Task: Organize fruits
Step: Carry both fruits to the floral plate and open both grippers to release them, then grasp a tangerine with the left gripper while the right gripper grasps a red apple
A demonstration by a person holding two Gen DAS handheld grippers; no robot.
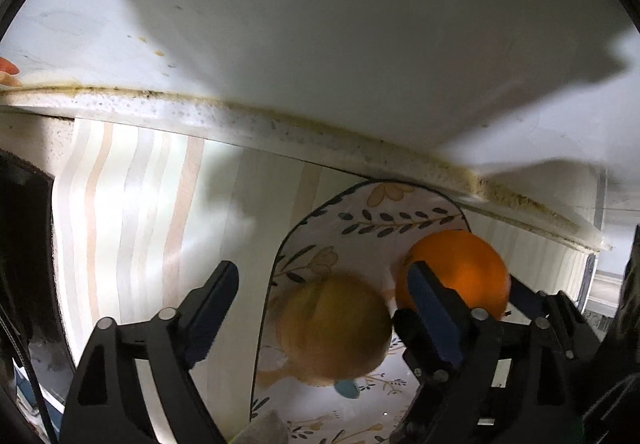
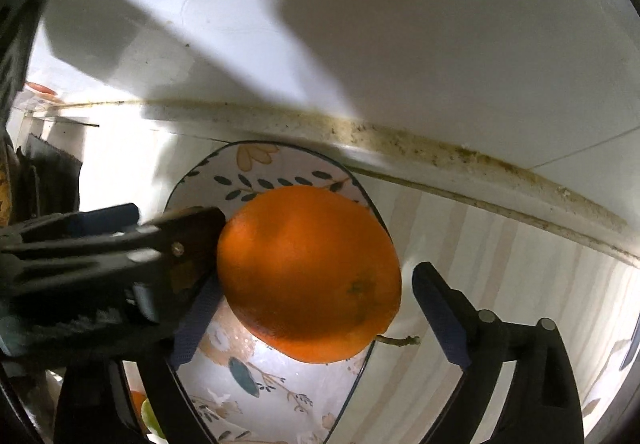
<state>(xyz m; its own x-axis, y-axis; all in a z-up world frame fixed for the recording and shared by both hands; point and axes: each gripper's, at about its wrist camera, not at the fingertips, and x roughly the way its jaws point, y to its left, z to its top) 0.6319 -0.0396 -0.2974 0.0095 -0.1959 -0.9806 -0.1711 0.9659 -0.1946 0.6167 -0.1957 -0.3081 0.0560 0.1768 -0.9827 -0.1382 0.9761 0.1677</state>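
Note:
A white plate with a floral pattern lies on the striped counter by the wall. In the left wrist view a blurred yellow-brown fruit sits on it between the fingers of my open left gripper, with an orange behind the right finger. In the right wrist view the orange lies on the plate between the wide-open fingers of my right gripper, apart from the right finger. The left gripper's finger reaches in from the left, close to the orange.
A dirty white ledge and white wall run behind the plate. A dark object stands at the counter's left end. A small stem lies on the counter by the plate's right rim. Striped counter extends to the right.

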